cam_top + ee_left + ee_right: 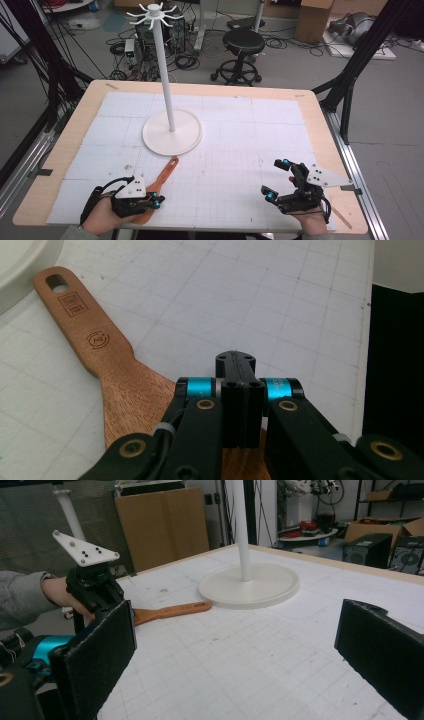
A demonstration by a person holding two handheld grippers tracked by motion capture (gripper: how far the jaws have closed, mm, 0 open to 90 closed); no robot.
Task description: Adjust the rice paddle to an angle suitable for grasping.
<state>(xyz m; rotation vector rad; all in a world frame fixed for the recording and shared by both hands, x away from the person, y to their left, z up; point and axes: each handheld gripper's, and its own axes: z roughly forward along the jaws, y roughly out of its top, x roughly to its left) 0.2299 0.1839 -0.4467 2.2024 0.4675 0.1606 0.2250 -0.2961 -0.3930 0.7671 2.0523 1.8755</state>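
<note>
A wooden spatula (167,172) lies flat on the white gridded mat, its handle with the hanging hole pointing toward the white stand's round base (185,137). My left gripper (159,200) sits low over the spatula's wide blade end. In the left gripper view its jaws (235,360) are pressed together above the blade (125,395), and nothing shows between them. My right gripper (275,179) rests at the near right of the mat, jaws wide apart and empty. In the right gripper view (235,650) it faces the spatula (170,611) and the left gripper (95,587).
A tall white stand (165,75) with hooks at its top rises from the base in the middle of the table (320,125). Beyond the far edge stand a black stool (242,42), cables and boxes. Dark frame legs flank both sides.
</note>
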